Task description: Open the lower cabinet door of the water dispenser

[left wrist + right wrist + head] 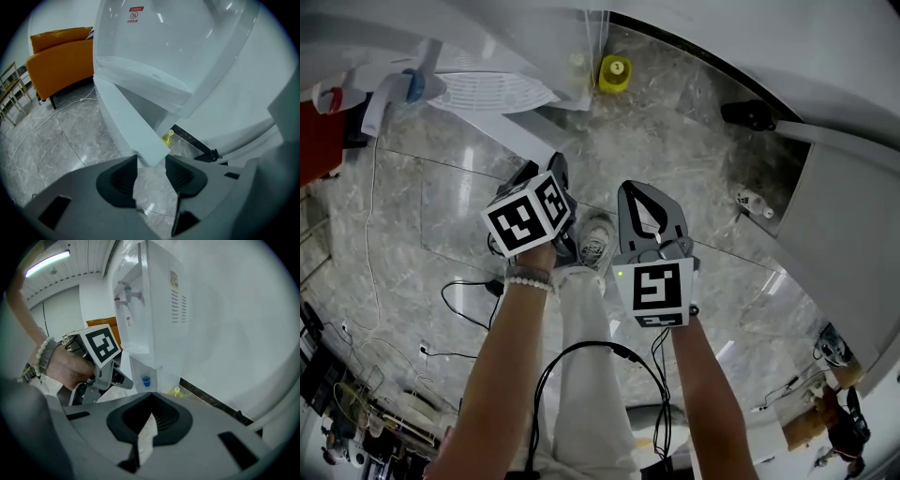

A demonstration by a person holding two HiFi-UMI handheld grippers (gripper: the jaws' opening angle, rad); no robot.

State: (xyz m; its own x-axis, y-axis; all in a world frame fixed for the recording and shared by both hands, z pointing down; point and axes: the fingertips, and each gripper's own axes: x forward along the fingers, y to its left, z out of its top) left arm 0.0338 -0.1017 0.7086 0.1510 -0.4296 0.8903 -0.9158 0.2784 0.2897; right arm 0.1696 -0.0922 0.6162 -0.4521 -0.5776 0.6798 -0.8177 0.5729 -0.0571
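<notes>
Clamping the left gripper (151,161) onto the lower cabinet door (126,117) of the water dispenser (159,296) right now, pinching just the free corner of that white panel between the two black pads (124,176), up at the very tips and not deep in the throat. Pressing on the panel from both faces, so actually gripping it rather than just hovering around it. Seeing the door already swung out from the white cabinet body, slanting away from the jaws toward the dispenser in the left gripper view, and showing in the head view as a white slab running from the dispenser's base out to the left gripper's tips. Holding the right gripper (151,395) squeezed fully shut on nothing, hanging just beside the left one and apart from the door. Also spotting a small blue cup (146,380) low on the dispenser and a yellow bottle (176,391) sitting on the marble floor (61,145) by the wall.
</notes>
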